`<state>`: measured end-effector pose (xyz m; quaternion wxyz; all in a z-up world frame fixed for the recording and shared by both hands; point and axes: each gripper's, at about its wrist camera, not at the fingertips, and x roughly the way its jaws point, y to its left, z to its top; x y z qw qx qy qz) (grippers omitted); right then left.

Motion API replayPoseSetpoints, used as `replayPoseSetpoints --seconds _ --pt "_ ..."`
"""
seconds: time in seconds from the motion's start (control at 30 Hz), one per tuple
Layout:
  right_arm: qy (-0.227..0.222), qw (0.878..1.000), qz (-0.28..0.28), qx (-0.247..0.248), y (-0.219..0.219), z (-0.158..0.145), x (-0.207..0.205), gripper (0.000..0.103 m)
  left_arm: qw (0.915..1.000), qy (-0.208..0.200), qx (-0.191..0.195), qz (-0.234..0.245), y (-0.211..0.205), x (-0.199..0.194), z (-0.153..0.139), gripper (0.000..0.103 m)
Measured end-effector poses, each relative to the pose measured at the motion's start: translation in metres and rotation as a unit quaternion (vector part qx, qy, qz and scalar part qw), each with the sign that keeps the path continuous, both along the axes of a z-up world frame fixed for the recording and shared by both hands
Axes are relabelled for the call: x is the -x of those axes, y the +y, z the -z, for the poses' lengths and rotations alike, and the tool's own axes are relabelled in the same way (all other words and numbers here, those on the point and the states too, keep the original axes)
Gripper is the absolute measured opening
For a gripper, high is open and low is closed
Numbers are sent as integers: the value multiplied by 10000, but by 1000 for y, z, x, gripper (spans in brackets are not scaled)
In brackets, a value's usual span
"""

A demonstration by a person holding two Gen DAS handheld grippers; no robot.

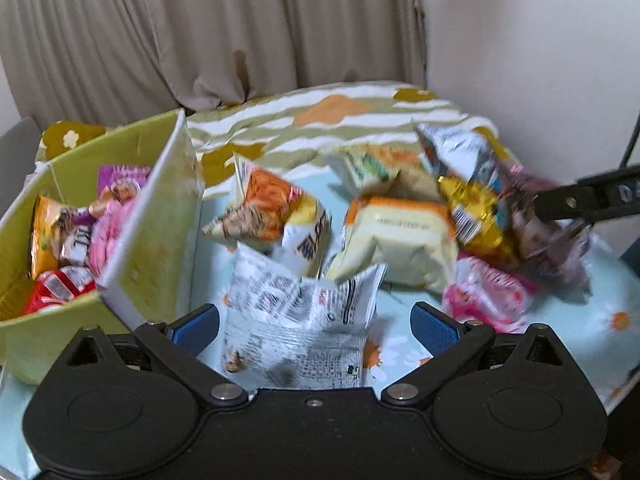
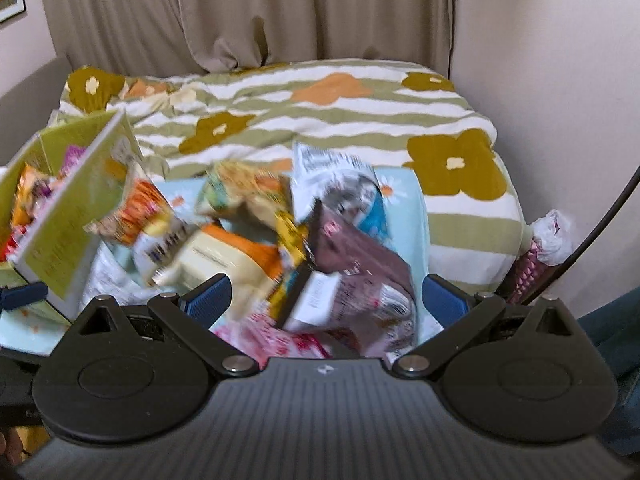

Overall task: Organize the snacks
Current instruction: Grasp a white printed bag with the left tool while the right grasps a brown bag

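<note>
My left gripper [image 1: 316, 330] stands open around a white packet with black print [image 1: 300, 320] lying on the light blue sheet. To its left a green cardboard box [image 1: 40, 336] holds an orange packet [image 1: 48, 232], a pink one [image 1: 112, 236] and a red one [image 1: 56, 288]; its flap [image 1: 160, 232] stands up. Loose snacks are piled ahead: an orange-white packet [image 1: 276, 216], a pale yellow one [image 1: 400, 244], a gold one [image 1: 476, 216]. My right gripper [image 2: 326, 300] is open over a brown packet [image 2: 360, 268] and shows at the right [image 1: 560, 216] of the left wrist view.
A green-striped flowered duvet [image 2: 320, 120] lies bunched behind the pile, with beige curtains [image 2: 240, 8] and a wall beyond. The box flap [image 2: 68, 232] stands at the left, a black cable [image 2: 600, 224] and a plastic bag [image 2: 552, 232] at the right. A pink packet [image 1: 488, 296] lies nearest the right.
</note>
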<state>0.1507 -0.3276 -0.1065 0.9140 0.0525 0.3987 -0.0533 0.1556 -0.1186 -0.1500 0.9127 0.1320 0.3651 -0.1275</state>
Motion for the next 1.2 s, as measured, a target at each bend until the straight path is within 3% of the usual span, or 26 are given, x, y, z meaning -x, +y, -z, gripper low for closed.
replayPoseSetpoints --seconds 0.2,0.57,0.67,0.77,1.2 --pt "133 9997 -172 68 -4 31 -4 103 9993 15 -283 -263 -12 -13 26 101" --pt "11 9994 -176 300 -8 53 -18 103 9959 -72 -764 -476 -18 -27 45 91" --pt "-26 9994 -132 313 -10 56 -20 103 9956 11 -793 -496 -18 -32 49 86" --pt "-58 9996 -72 269 -14 57 -21 103 9945 32 -901 -533 -17 -33 50 71" --pt "-44 9999 2 -135 -26 64 -24 103 9969 92 -542 -566 -2 -19 30 66"
